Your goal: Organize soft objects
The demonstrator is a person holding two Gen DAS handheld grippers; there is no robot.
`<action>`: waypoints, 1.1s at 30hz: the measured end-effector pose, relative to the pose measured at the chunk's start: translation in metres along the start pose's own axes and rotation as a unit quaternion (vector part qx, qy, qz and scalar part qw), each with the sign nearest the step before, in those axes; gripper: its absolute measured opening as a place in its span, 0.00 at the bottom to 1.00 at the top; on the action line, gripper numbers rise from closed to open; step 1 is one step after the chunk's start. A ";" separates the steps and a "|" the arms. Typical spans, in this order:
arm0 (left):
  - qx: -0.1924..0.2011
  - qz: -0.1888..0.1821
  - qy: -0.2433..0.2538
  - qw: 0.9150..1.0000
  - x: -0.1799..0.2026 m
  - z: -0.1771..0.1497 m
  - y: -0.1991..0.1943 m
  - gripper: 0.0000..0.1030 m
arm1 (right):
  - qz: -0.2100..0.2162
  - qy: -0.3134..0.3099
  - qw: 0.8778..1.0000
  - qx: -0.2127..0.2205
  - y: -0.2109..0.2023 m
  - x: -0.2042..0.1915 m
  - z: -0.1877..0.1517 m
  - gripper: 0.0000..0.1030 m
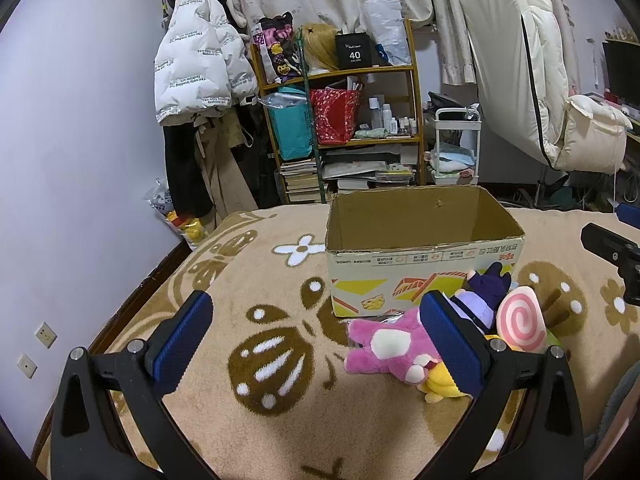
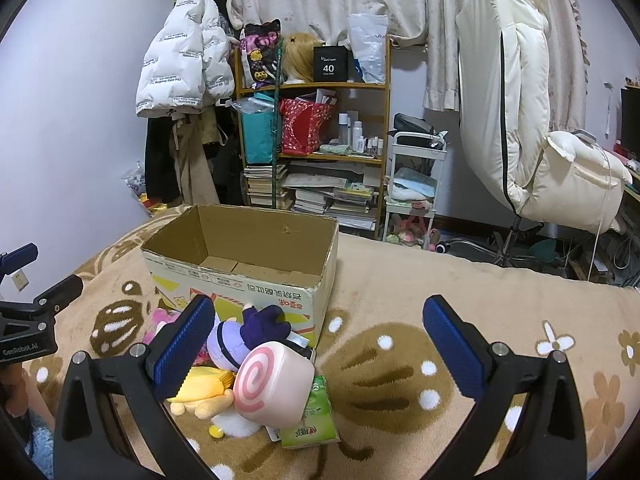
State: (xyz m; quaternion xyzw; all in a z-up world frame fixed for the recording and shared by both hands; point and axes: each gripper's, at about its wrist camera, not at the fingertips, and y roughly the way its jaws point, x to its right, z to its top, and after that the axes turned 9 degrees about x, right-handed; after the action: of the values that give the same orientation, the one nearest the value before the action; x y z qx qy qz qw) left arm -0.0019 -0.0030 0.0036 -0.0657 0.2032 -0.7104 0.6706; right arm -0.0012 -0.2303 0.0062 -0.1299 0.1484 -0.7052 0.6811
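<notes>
Toys are lying close in front of you, with the box waiting just behind them.

Your right gripper [image 2: 318,350] is holding its fingers wide with nothing in them, and the pink swirl toy [image 2: 272,386] is sitting between them, nearer the left finger. Your left gripper [image 1: 318,342] is wide and empty too; the pink plush [image 1: 386,346] is lying sideways by its right finger. Farther back, the cardboard box [image 2: 240,280] is standing open on the bed [image 2: 400,292].

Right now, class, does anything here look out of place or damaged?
Yes. The cardboard box has a ragged, torn top rim and stands empty, while the soft toys lie heaped outside against its front: pink plush, purple doll, swirl cushion.
</notes>
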 end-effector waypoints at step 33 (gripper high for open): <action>0.007 0.000 -0.003 1.000 0.002 0.001 -0.004 0.99 | 0.000 -0.001 1.000 0.000 0.001 -0.002 -0.001 1.00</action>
State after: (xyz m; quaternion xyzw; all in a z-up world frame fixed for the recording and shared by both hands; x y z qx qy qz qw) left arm -0.0049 -0.0049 0.0058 -0.0636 0.1963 -0.7112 0.6720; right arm -0.0008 -0.2286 0.0053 -0.1309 0.1478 -0.7048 0.6813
